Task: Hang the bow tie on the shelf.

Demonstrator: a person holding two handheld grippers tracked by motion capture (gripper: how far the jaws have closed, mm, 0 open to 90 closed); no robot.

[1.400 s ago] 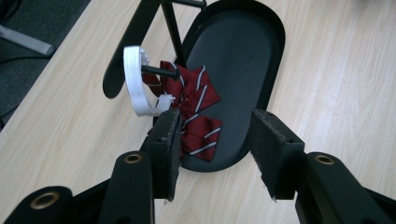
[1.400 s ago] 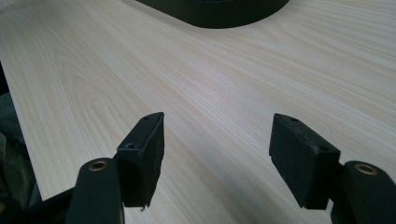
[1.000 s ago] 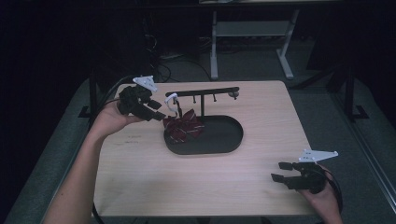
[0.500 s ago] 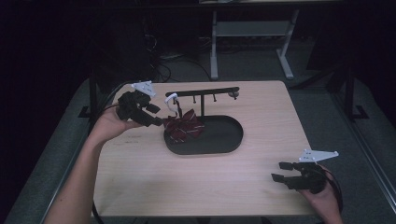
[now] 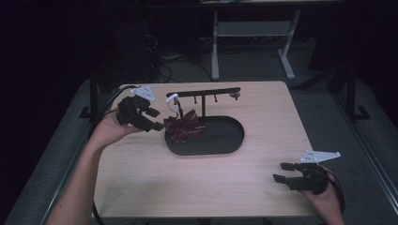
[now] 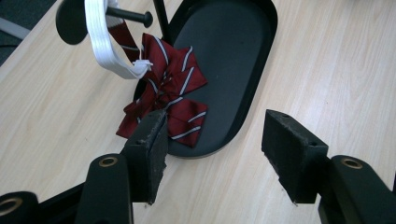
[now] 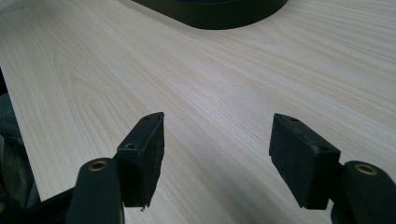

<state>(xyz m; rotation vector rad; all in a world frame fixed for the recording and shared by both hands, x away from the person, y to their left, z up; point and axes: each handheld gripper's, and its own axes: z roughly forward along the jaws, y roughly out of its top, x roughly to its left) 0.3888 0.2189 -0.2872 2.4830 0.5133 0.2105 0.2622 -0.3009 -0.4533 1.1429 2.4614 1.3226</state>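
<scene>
resting on a pale wooden table [image 5: 197,183] is a black oval tray [image 5: 220,138] that forms the base of a small stand, with a thin upright post [image 5: 202,105] rising from its far edge and a black crossbar [image 5: 204,92] running left to right on top. a dark red bow tie with thin white stripes [image 5: 184,129] lies on the left end of the tray, part of it spilling over the rim onto the table. its white strap [image 5: 172,99] loops up and hangs over the left end of the crossbar; in the left gripper view the strap [image 6: 105,39] curves down from a black peg [image 6: 128,16] to the knot of the bow tie [image 6: 166,93].

the left gripper [image 5: 157,119], held in the person's left hand [image 5: 110,129], sits at the left side of the table, pointing right toward the bow tie. its jaws are spread wide and grasp nothing. in its own view the left gripper [image 6: 212,140] is just short of the near edge of the bow tie, one pad overlapping the cloth in the picture; whether it touches cannot be told.

the right gripper [image 5: 284,172] rests low at the near right corner of the table, held in the right hand [image 5: 324,199], well apart from the tray. its jaws are also released, with bare wood between them in the right gripper view [image 7: 217,149], and the tray's rim [image 7: 219,16] at the far edge.
</scene>
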